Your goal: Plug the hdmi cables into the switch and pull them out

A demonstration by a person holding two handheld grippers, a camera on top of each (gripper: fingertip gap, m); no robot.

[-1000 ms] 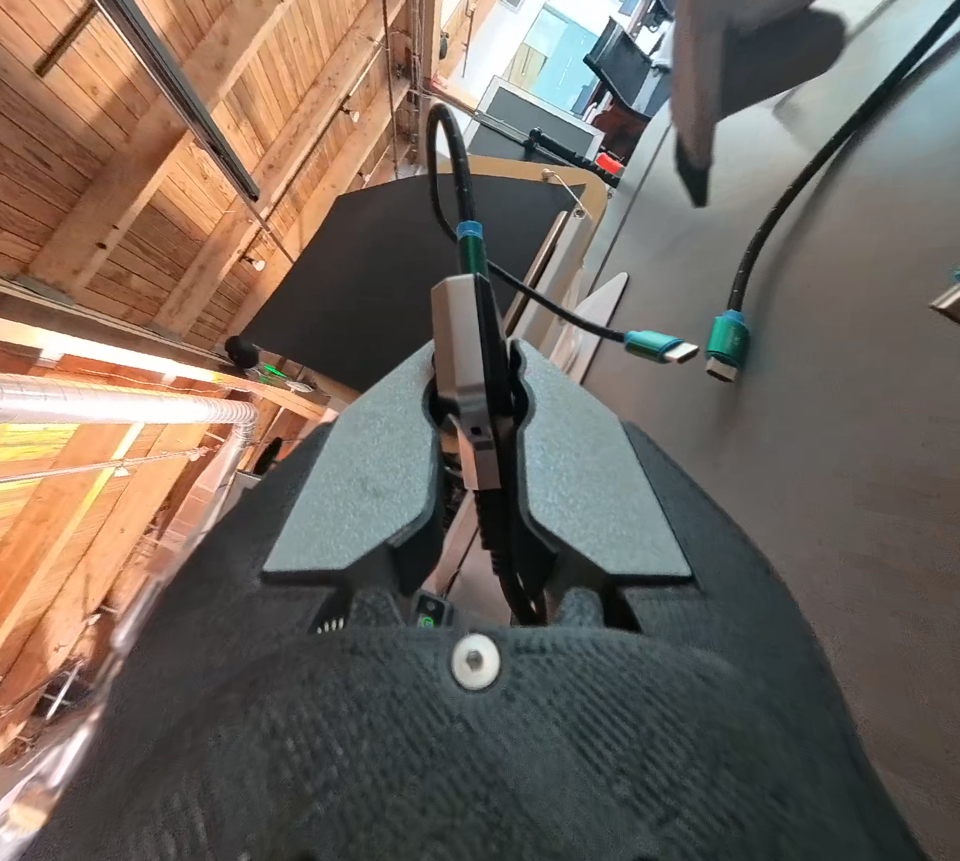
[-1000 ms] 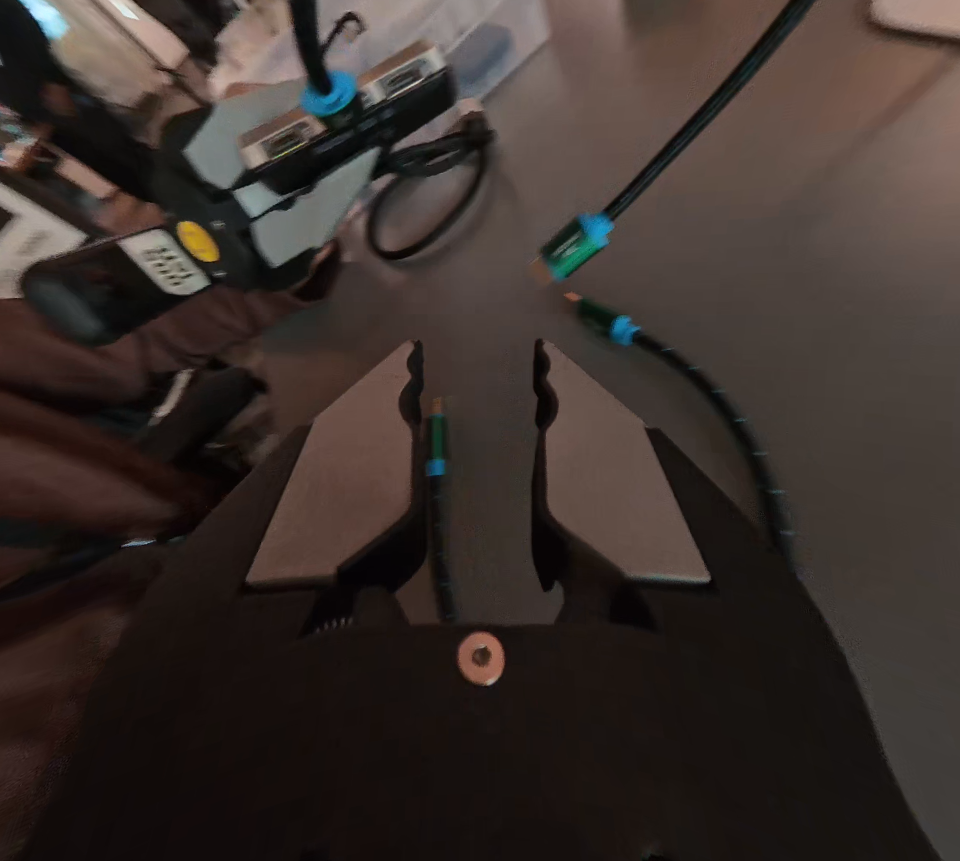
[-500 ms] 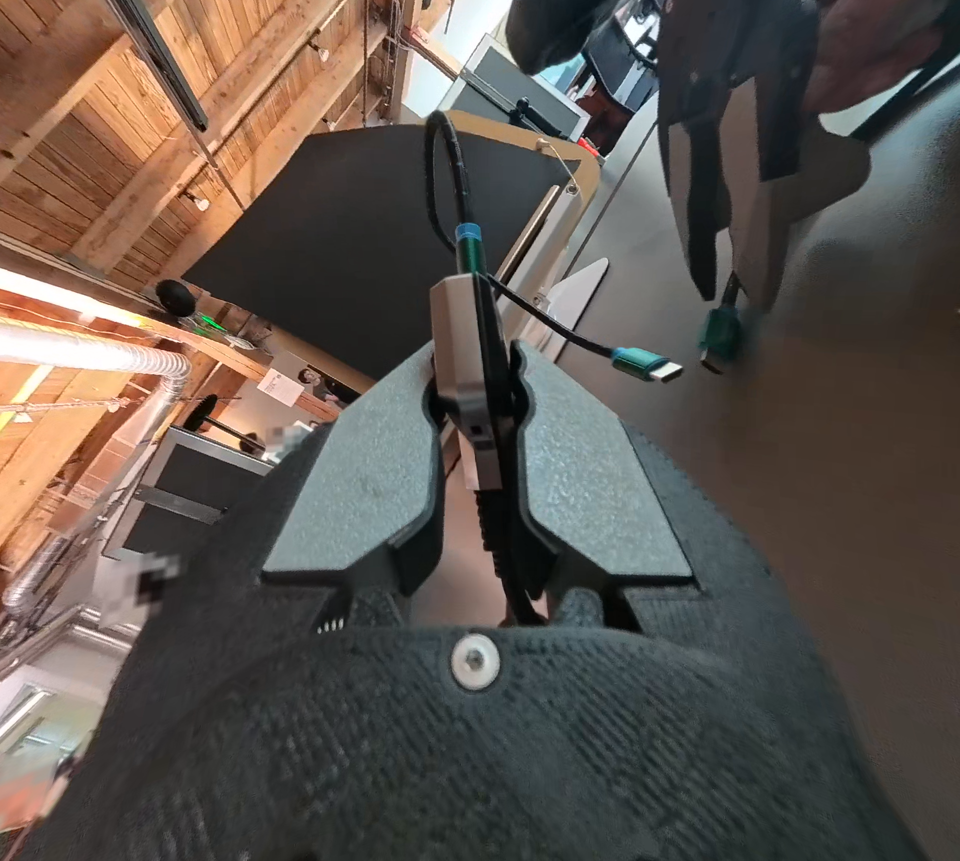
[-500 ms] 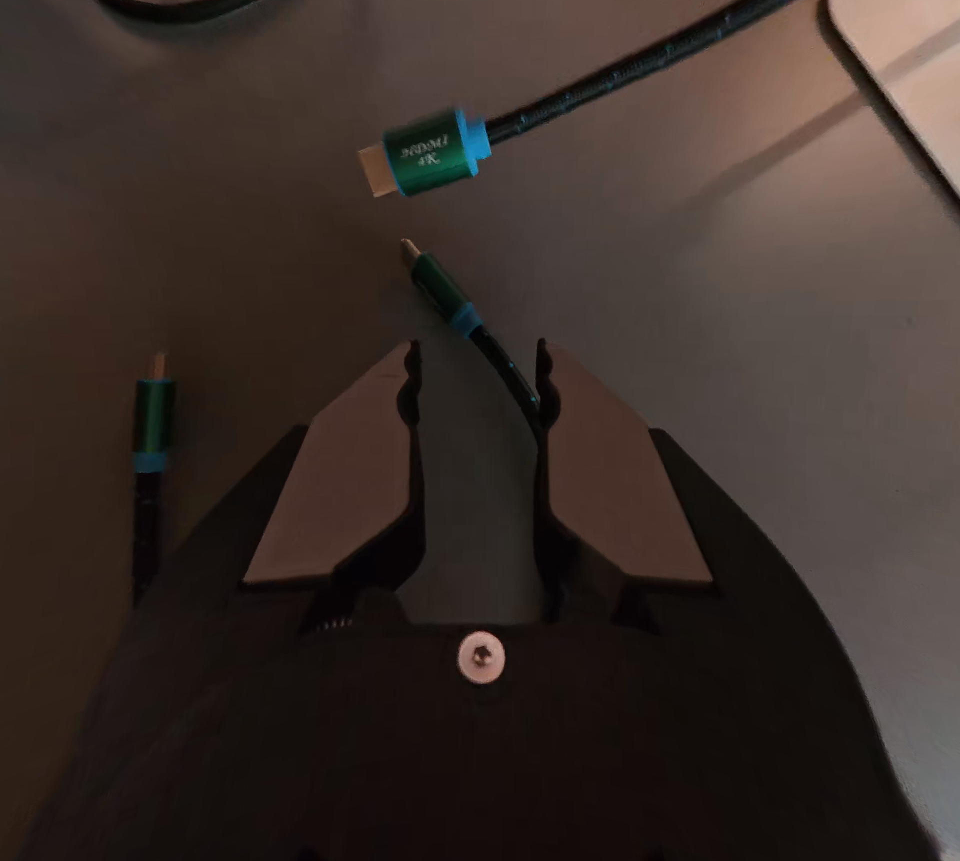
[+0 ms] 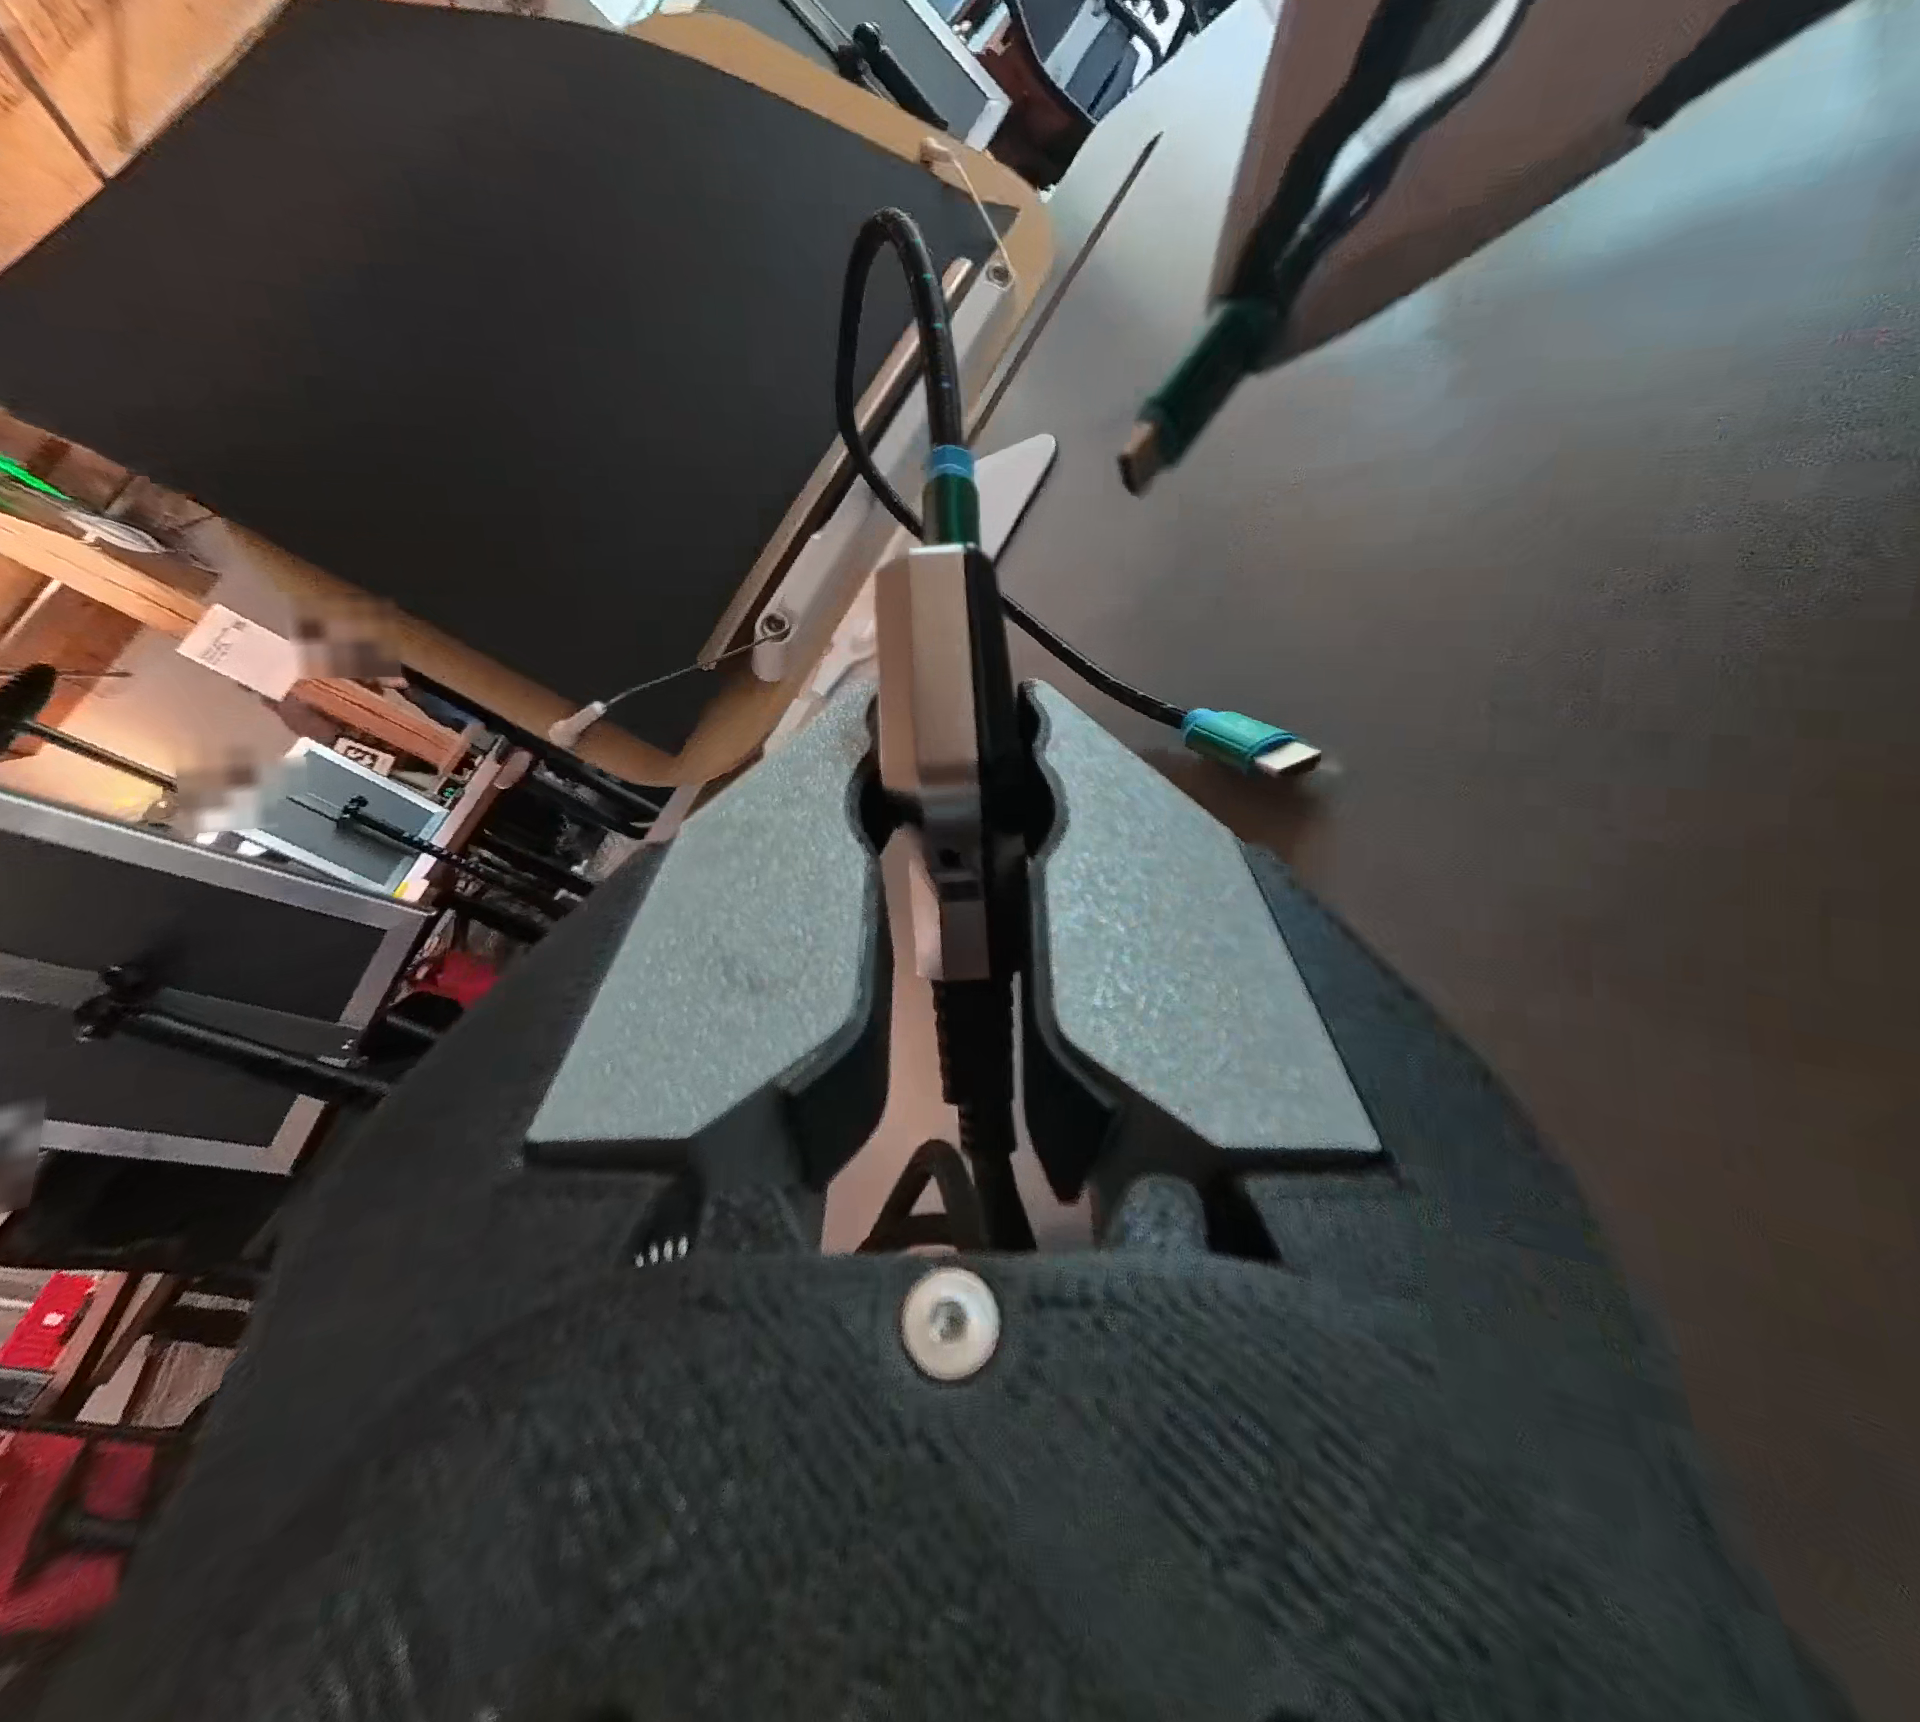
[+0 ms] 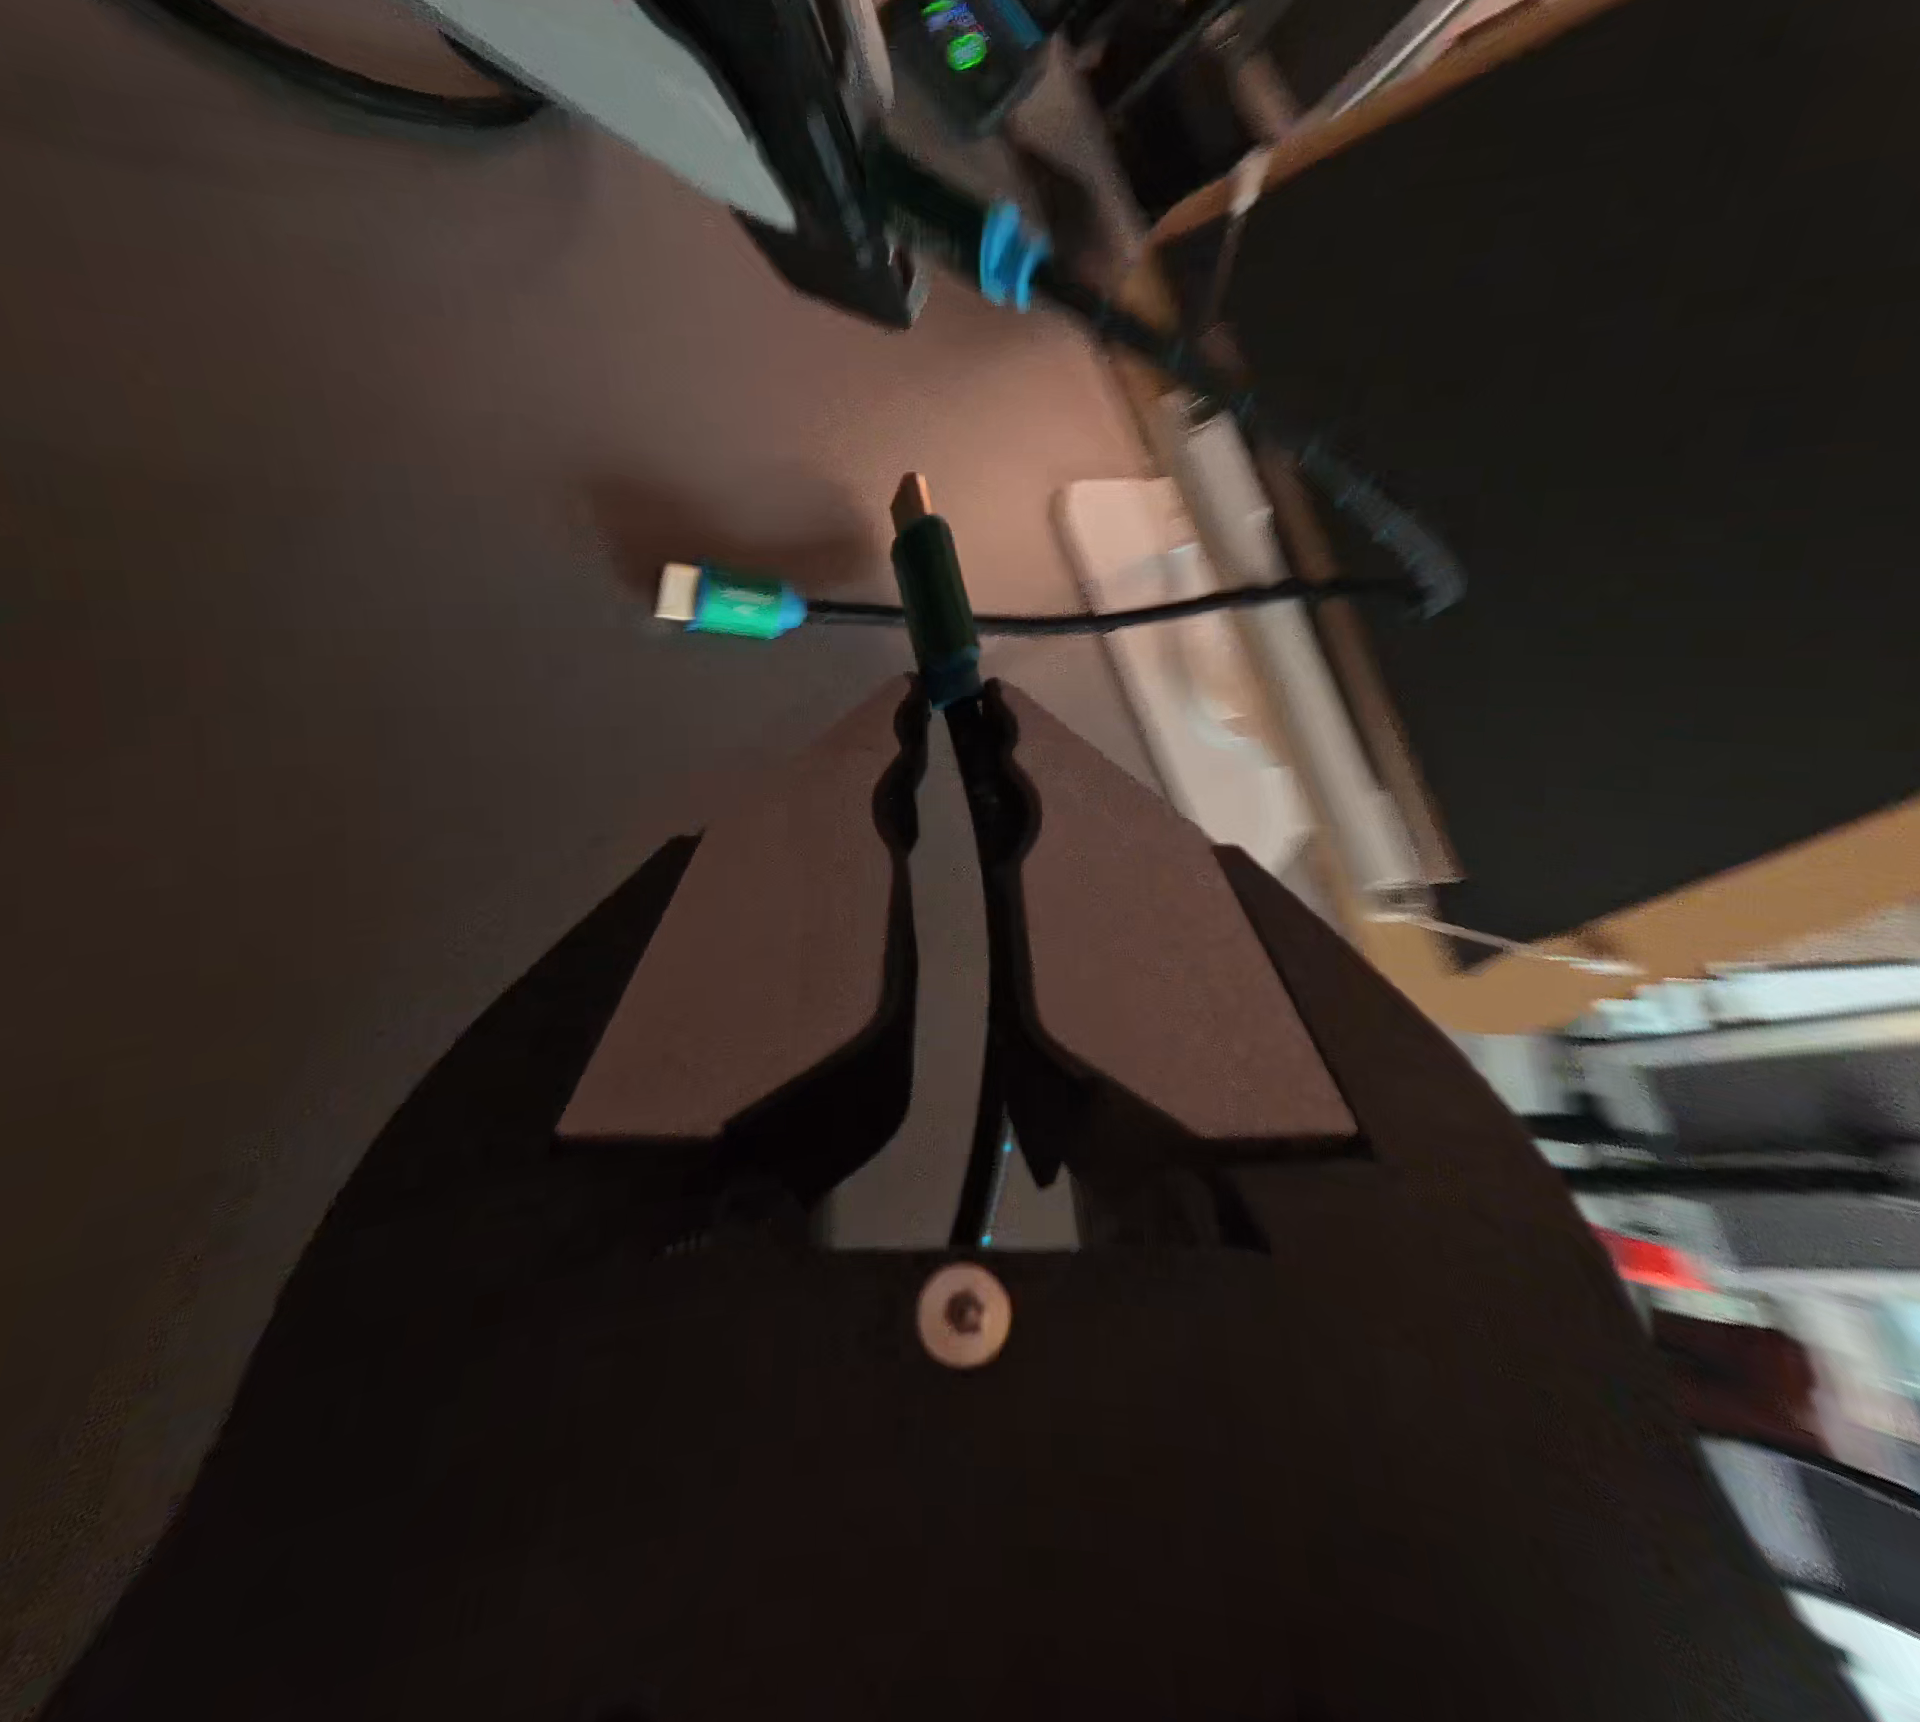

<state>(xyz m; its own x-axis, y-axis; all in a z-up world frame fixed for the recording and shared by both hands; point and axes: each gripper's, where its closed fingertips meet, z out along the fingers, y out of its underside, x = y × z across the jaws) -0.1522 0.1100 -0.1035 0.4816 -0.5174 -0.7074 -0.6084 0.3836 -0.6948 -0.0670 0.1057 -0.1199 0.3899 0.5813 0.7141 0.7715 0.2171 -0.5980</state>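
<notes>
My left gripper (image 5: 948,727) is shut on the silver-and-black switch (image 5: 925,696) and holds it upright above the dark table (image 5: 1558,893). One HDMI cable with a green plug (image 5: 951,493) is plugged into its top end. My right gripper (image 6: 954,701) is shut on a cable just behind its dark green HDMI plug (image 6: 928,566), which points forward above the table. This plug (image 5: 1195,394) also shows in the left wrist view, up and right of the switch. A teal plug (image 6: 743,600) lies loose on the table. The switch in the left gripper (image 6: 821,145) shows blurred ahead.
A black panel with a light wooden frame (image 5: 468,322) stands at the table's far edge. A pale pad (image 6: 1174,633) lies by it. A device with green lights (image 6: 961,36) sits beyond the table. Shelves and office chairs are in the background.
My right gripper has closed on the cable behind the dark green plug and lifted it off the table toward the switch. My left gripper has tilted, still holding the switch.
</notes>
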